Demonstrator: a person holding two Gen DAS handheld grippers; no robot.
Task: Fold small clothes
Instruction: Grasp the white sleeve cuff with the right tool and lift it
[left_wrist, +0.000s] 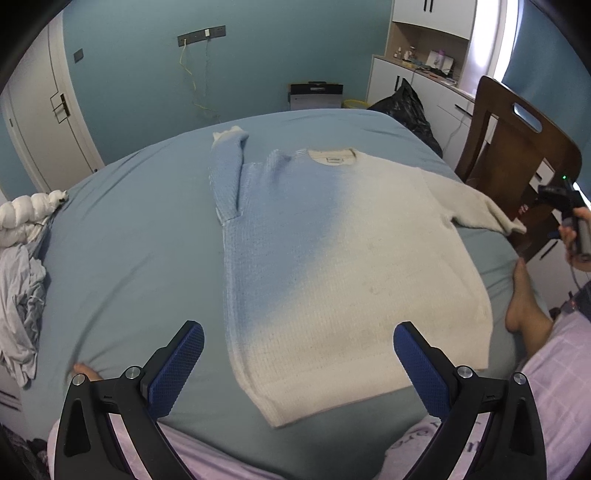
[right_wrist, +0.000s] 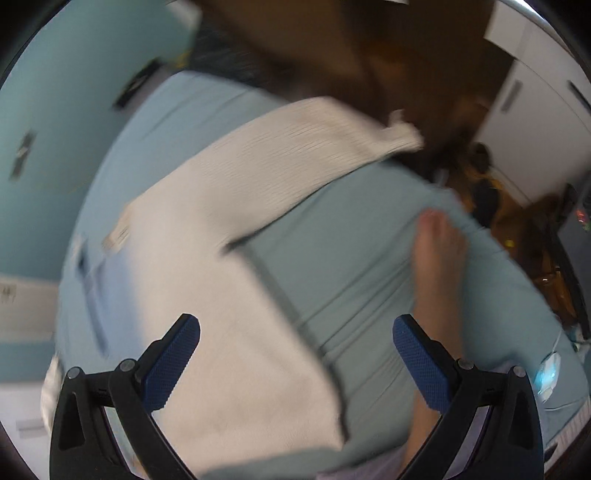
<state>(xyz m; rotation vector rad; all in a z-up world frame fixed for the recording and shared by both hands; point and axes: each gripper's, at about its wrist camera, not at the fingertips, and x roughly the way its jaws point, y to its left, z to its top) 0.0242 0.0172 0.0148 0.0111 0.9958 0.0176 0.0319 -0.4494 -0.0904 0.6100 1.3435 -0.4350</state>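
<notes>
Teal walls (left_wrist: 147, 74), white door (left_wrist: 40, 122), white cabinets (left_wrist: 417, 79), wooden chair (left_wrist: 517, 147), blue-sheeted bed (left_wrist: 129, 229), bright window light.

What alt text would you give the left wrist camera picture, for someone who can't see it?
A knitted sweater, blue fading to cream, lies flat on a blue bed, its left sleeve folded in and its right sleeve stretched toward a wooden chair. The open left gripper hovers over the hem, empty. The right gripper shows at the far right edge.

Right wrist view smeared; sweater (right_wrist: 229, 229) texture unreadable (cabinet (right_wrist: 535, 122) too)
</notes>
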